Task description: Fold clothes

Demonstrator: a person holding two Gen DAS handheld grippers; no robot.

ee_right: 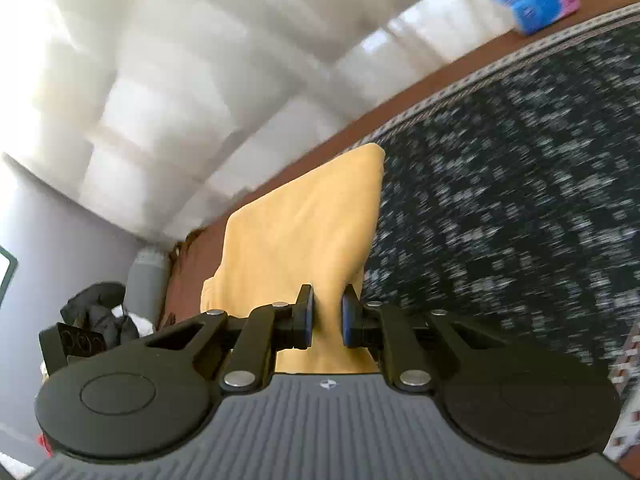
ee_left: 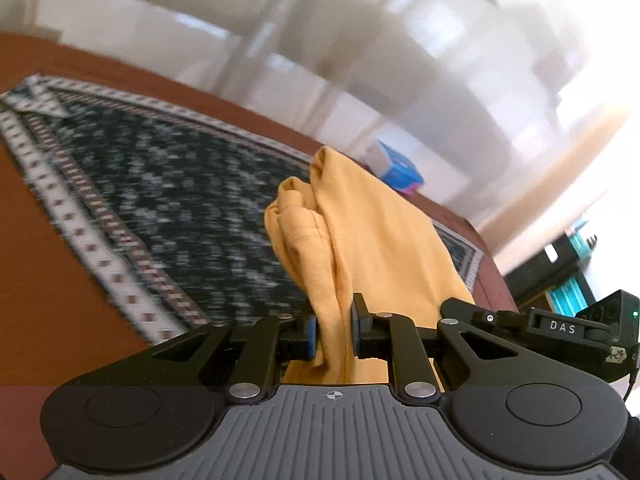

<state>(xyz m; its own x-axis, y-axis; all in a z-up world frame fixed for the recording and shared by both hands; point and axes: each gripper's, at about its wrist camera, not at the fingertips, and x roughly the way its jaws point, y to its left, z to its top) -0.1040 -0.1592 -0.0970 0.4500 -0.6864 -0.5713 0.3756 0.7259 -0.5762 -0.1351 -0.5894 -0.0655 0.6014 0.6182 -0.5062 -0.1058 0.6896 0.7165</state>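
Each hand-held gripper, left [ee_left: 333, 330] and right [ee_right: 326, 316], apparently pinches the yellow garment [ee_left: 360, 232].

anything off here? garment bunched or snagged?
Somewhat. In the left wrist view the yellow garment is bunched into thick vertical folds where the left gripper clamps it. The right gripper pinches a flatter, smoother section. Nothing looks torn or spilled; the patterned cloth underneath is motion-blurred.
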